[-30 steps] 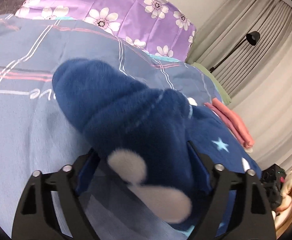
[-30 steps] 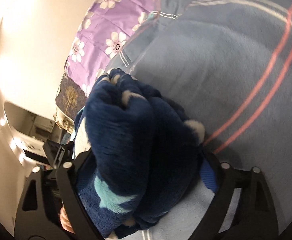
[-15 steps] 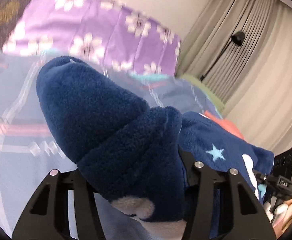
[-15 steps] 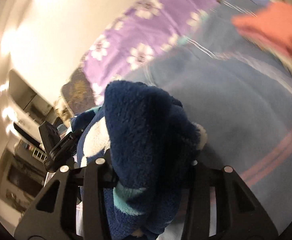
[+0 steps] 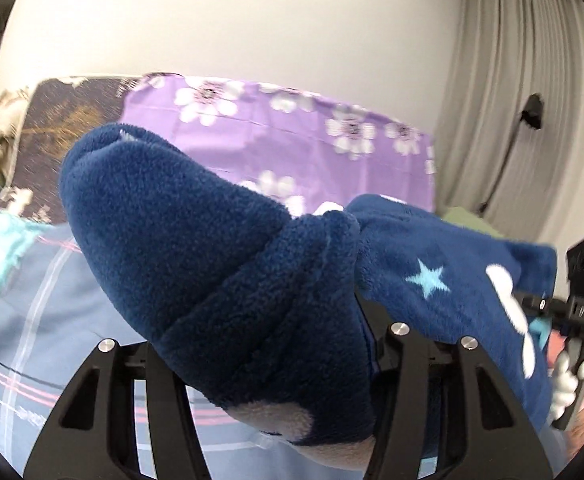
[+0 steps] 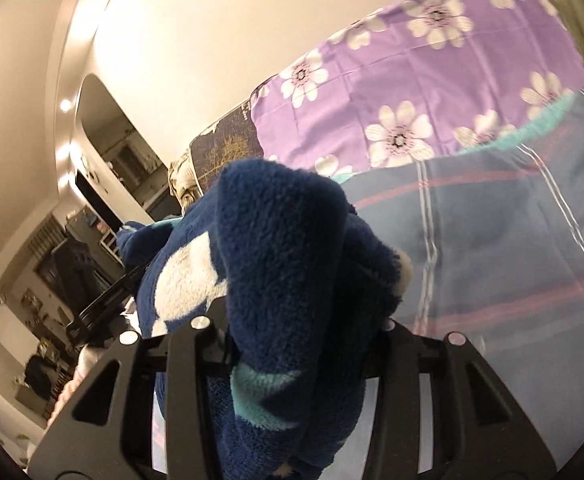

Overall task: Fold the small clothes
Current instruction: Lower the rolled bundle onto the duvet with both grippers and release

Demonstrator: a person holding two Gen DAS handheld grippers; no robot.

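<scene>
A dark blue fleece garment (image 5: 196, 232) with a light blue star (image 5: 429, 278) and white patches hangs above the bed, stretched between both grippers. My left gripper (image 5: 264, 344) is shut on a thick bunched fold of it. In the right wrist view, my right gripper (image 6: 299, 332) is shut on another bunched part of the garment (image 6: 276, 232). The right gripper's body (image 5: 583, 312) and a hand show at the far right of the left wrist view. The left gripper's black frame (image 6: 104, 304) shows at the left of the right wrist view. The fleece hides the fingertips.
A grey-blue plaid blanket (image 5: 32, 320) covers the bed below. A purple flowered pillow (image 5: 292, 148) and a dark patterned one (image 5: 64, 120) lean against the white wall. Curtains (image 5: 511, 60) and a black floor lamp (image 5: 531, 112) stand at the right. Furniture (image 6: 60, 272) fills the room's left.
Both grippers closed on the blue garment and lifted it off the blanket. Both views tilted upward, bringing the wall and pillows into sight. The right wrist rolled.
</scene>
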